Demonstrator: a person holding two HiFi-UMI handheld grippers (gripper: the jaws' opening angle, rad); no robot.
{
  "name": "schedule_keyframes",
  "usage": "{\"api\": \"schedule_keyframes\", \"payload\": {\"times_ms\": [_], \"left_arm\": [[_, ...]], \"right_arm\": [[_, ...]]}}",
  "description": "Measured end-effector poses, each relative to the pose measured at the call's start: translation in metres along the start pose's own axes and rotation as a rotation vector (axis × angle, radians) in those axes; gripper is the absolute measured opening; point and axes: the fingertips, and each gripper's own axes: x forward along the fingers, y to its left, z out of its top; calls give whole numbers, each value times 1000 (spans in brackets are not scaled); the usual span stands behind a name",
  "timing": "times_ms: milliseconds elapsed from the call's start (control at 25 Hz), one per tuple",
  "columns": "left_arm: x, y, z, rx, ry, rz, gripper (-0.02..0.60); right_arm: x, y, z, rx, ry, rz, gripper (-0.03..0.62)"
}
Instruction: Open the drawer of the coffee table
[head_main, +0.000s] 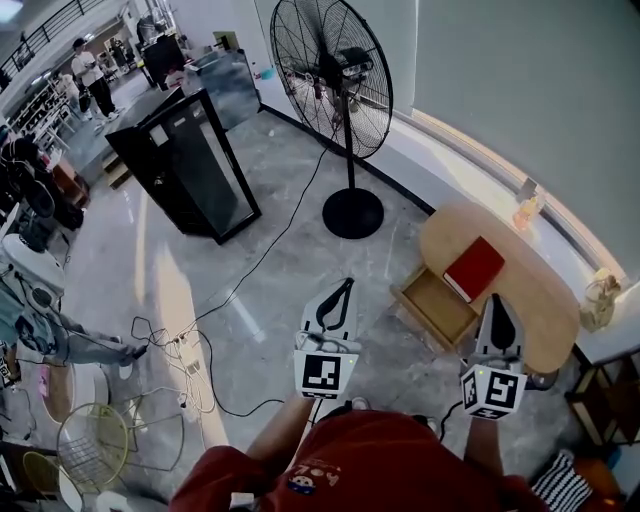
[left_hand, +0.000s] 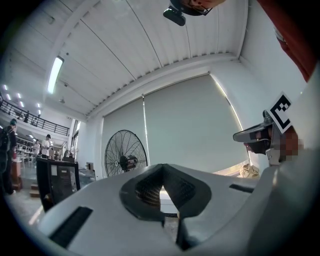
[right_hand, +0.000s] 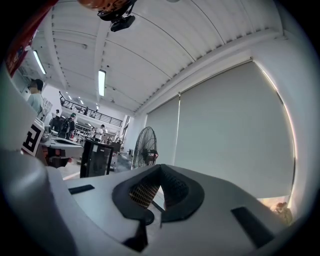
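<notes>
Drawer of the coffee table: I see it pulled out from the table's left side at centre right of the head view, with its pale wooden inside showing. A red book lies on the oval wooden top just above the drawer, one corner reaching past the table's edge.

My left gripper sits at lower centre of the frame, over bare floor to the left of the drawer and clear of it. Its jaws are together with nothing between them, and its own view shows the dark pads meeting in a point. My right gripper is at the lower right, overlapping the table's near edge in the picture; I cannot tell whether it touches. Its jaws are also pressed together on nothing.

Both gripper views look out across the room at a tall standing fan in front of a grey blind. A black cabinet stands at the upper left, and cables trail over the floor at the lower left.
</notes>
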Motion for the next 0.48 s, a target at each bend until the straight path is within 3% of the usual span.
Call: {"api": "schedule_keyframes", "payload": {"times_ms": [480], "left_arm": [[1,-3,3,-16,-1,-9,6]], "right_arm": [[-4,-4,3,16,-8,-6,-5]]}}
